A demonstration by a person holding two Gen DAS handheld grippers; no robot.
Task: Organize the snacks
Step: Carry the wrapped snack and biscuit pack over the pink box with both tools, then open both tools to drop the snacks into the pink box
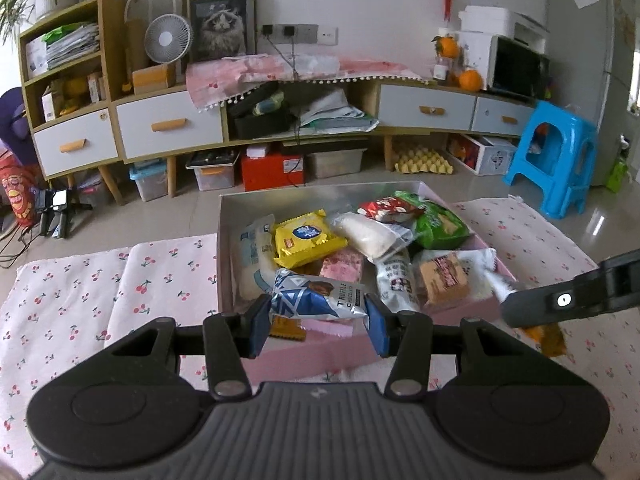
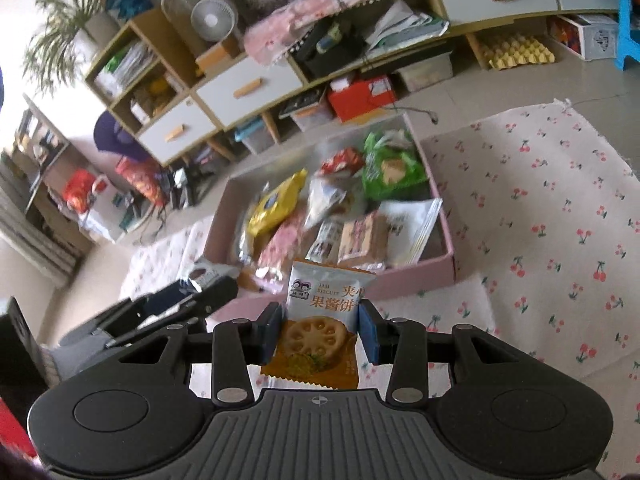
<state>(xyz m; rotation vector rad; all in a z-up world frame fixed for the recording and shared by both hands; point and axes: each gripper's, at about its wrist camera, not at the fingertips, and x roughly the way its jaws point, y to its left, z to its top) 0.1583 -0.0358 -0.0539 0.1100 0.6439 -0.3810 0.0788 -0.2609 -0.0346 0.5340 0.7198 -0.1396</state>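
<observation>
- Nearest the left wrist camera, the left gripper (image 1: 318, 322) has its jaws pinching a blue-and-silver truffle chocolate packet (image 1: 316, 295), held crosswise between the blue pads just above the near wall of the pink box (image 1: 320, 354).
- In the right wrist view, the right gripper (image 2: 319, 330) has its jaws pressed onto the sides of a jam biscuit packet (image 2: 320, 320), which stands upright at 12 o'clock from the camera, short of the box's near wall.
- The box sits on a cherry-print cloth (image 1: 80, 292) over the table and already holds a loose heap: a yellow biscuit pack (image 1: 308, 238) at about 11 o'clock from the chocolate, a green bag (image 1: 438, 222) at 1 o'clock near the far right corner, a brown wafer pack (image 1: 440, 278) at 3 o'clock.
- The right gripper enters the left view at 3 o'clock, close to the box's right wall.
- Risks, as I judge them: both grippers are converging on the same near edge, so they could knock together or one could catch the wall and shove the box.
- The chocolate packet is gripped by its slippery foil ends; it may twist out and drop outside the box.
- The heap is uneven, so a packet released on top could slide toward the near wall.
</observation>
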